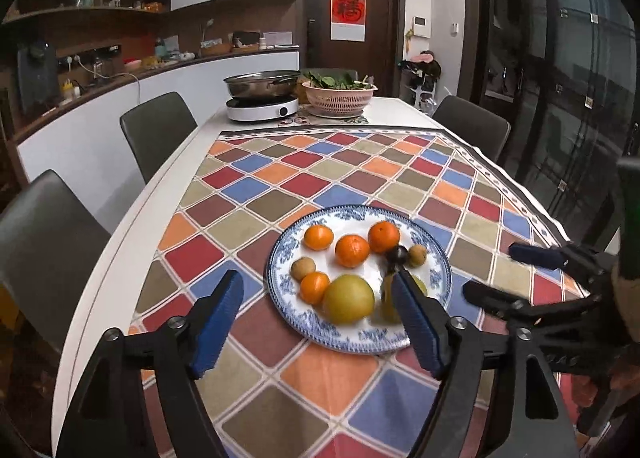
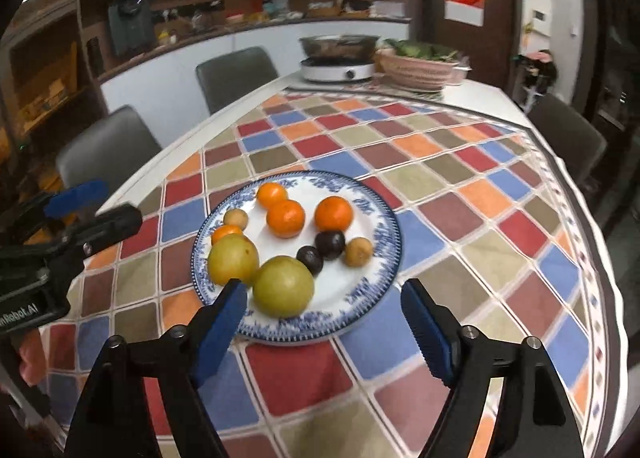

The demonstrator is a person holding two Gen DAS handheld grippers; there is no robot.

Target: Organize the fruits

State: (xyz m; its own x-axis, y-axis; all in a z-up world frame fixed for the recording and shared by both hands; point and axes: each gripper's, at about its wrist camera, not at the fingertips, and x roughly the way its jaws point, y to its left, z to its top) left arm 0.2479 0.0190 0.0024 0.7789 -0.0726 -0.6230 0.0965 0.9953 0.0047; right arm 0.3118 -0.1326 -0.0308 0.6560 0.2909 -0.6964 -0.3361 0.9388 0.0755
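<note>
Both grippers hover over the table, nothing held.

Left gripper (image 1: 318,306): jaws apart, empty. In its own view the blue-and-white plate (image 1: 439,258) sits just ahead of the fingertips, on a checkered tablecloth (image 1: 280,178). The right blue pad (image 1: 416,322) overlaps the plate's near-right rim in the view and hides part of one yellow-green fruit; contact with the plate cannot be told. The left pad sits off the plate, over cloth.

Right gripper (image 2: 326,316): jaws apart, empty. The plate (image 2: 384,210) lies ahead and slightly left of centre. Its left pad (image 2: 224,322) crosses the plate's near rim in the view, just beside the nearer large yellow-green fruit (image 2: 283,285); the right pad is off the plate, over cloth.

On the plate, seen from the right gripper:
- second large yellow-green fruit (image 2: 232,258), ahead-left, touching the first
- two dark round fruits (image 2: 330,244), ahead, side by side, just beyond the nearer green one
- small brown fruit (image 2: 359,252), ahead-right of the dark pair
- three tangerines (image 2: 286,218) in a loose row further ahead
- fourth tangerine (image 2: 226,233) far-left, half behind the green fruit, with another small brown fruit (image 2: 236,218) just past it

All fruit is on the plate; none on the cloth.

Well ahead of both grippers, at the far end of the table: steel pot (image 1: 262,83) on a white induction cooker (image 1: 262,108), pink colander of greens (image 1: 340,96) beside it. Dark chairs (image 1: 158,130) along the left edge.
</note>
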